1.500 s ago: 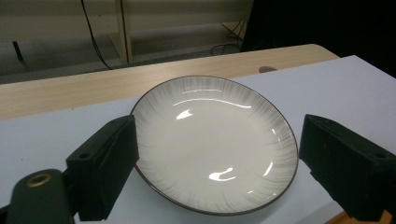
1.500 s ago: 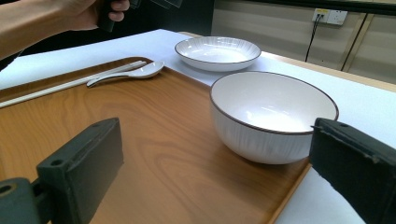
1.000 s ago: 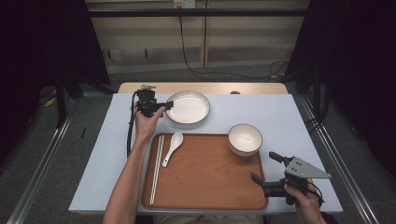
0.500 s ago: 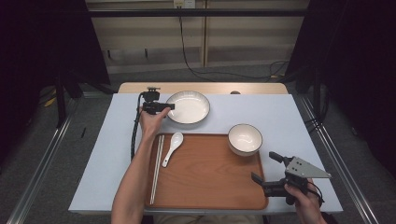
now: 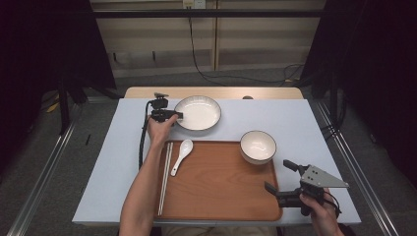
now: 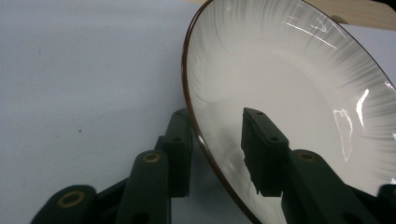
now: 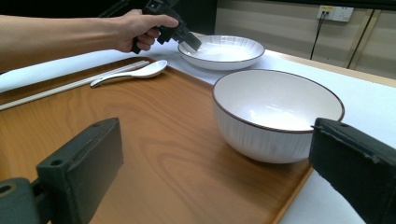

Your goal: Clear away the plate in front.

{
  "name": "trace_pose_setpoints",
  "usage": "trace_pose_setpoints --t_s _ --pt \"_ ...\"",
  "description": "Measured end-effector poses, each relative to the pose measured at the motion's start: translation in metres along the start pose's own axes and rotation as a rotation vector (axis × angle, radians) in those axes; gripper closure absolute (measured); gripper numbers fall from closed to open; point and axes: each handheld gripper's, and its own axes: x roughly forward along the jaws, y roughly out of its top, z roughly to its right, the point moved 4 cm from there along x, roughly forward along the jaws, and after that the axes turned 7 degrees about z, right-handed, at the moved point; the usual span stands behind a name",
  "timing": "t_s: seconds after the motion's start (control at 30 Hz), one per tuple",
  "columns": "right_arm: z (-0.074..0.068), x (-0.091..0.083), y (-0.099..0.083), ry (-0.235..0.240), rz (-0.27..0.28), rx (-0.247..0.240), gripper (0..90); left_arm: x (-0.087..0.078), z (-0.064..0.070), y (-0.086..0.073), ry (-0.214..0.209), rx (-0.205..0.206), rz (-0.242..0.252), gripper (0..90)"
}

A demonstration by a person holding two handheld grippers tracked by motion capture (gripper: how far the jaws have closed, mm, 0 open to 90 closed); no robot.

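The left gripper (image 6: 217, 154) now has its jaws astride the near rim of the plate (image 6: 289, 93), one jaw under the outside, one inside on the glaze; half a second back it was just arriving there. Not yet clamped, I judge, so a lift looks imminent. The plate is shallow, white, ribbed, dark-edged and glossy. It sits on the white table (image 5: 123, 147), just beyond the wooden tray (image 5: 221, 191). The right gripper (image 5: 279, 178) waits wide open, beside the bowl (image 5: 258, 146).

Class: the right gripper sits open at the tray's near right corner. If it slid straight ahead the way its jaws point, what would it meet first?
Most likely the small bowl on the wooden tray: it lies just ahead of the right gripper, partly between the open jaws. Exact depth is uncertain.
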Motion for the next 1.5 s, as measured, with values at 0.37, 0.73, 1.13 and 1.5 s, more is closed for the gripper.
trace_pose_setpoints --t_s 0.37,0.73,1.13,1.5 --pt "0.000 0.001 0.001 0.000 0.007 -0.009 2.8 0.005 -0.004 0.002 -0.014 -0.111 0.000 72.5" --pt "-0.001 0.002 0.000 0.001 0.000 -0.011 2.9 0.005 -0.012 0.003 -0.074 -0.238 0.010 79.5" --pt "0.001 -0.001 0.001 -0.009 0.007 -0.009 2.8 0.003 -0.006 0.007 -0.127 -0.303 0.056 84.5" --pt "0.002 -0.001 0.001 -0.017 0.015 0.004 2.3 -0.010 0.000 0.019 -0.103 -0.286 0.096 83.4"
